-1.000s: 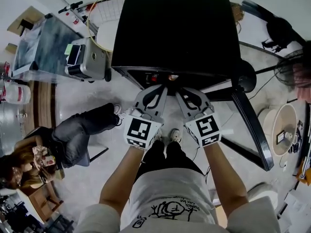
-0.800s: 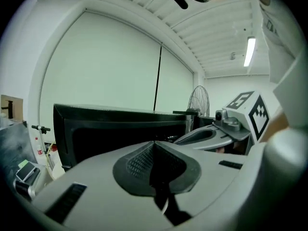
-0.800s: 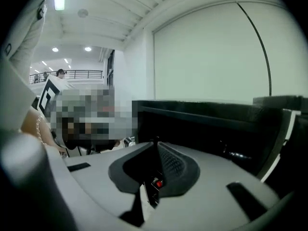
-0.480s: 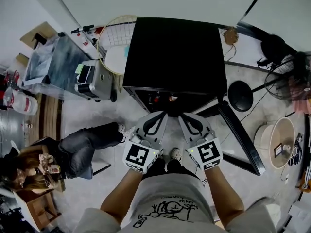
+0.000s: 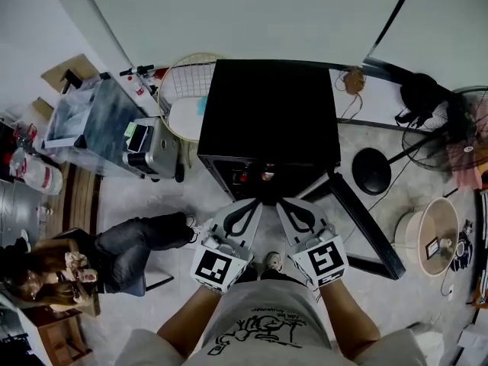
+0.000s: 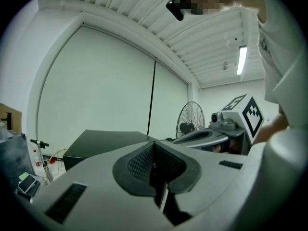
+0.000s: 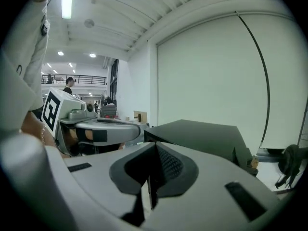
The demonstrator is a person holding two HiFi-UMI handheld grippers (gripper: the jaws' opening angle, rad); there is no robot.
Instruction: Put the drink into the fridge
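The black fridge (image 5: 271, 113) stands in front of me, its door (image 5: 364, 223) swung open to the right. Inside its open front, small red and orange drink containers (image 5: 255, 176) show on a shelf. My left gripper (image 5: 252, 202) and right gripper (image 5: 286, 202) are held side by side near my waist, just short of the opening. Both are shut with nothing between the jaws. The left gripper view shows pads (image 6: 137, 160) pressed together, with the fridge (image 6: 103, 141) beyond. In the right gripper view the pads (image 7: 168, 163) also meet, before the fridge (image 7: 202, 134).
A person sits at the left (image 5: 114, 242). A wire basket (image 5: 187, 78) and a grey device (image 5: 152, 147) stand left of the fridge. A black stool (image 5: 371, 170), a floor fan (image 5: 457, 120) and a round bin (image 5: 427, 235) are at the right.
The view has pulled back from the fridge, which now lies farther off and looks smaller. Both grippers have drawn back toward my body, side by side as before.
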